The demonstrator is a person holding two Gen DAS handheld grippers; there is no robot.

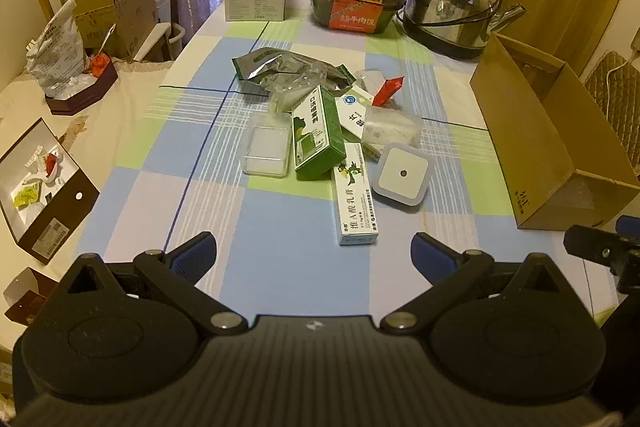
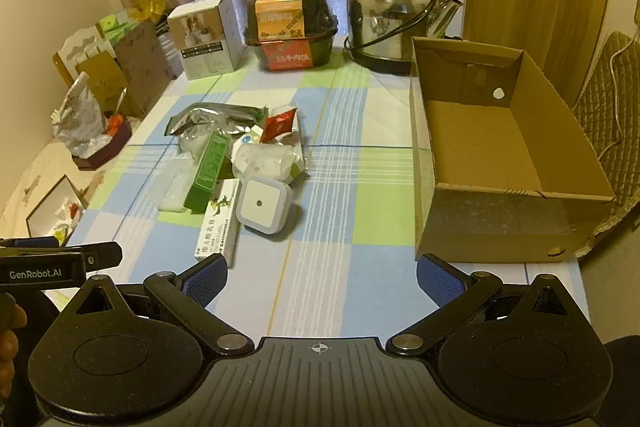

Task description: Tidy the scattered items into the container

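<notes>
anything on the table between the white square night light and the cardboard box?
Nothing. In the right wrist view only bare checked tablecloth lies between the night light and the cardboard box. The left wrist view agrees.

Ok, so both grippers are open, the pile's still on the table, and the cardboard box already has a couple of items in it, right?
Not quite: the cardboard box is empty, as the right wrist view shows. The rest holds: the left gripper and right gripper are open, and the pile sits on the table.
</notes>
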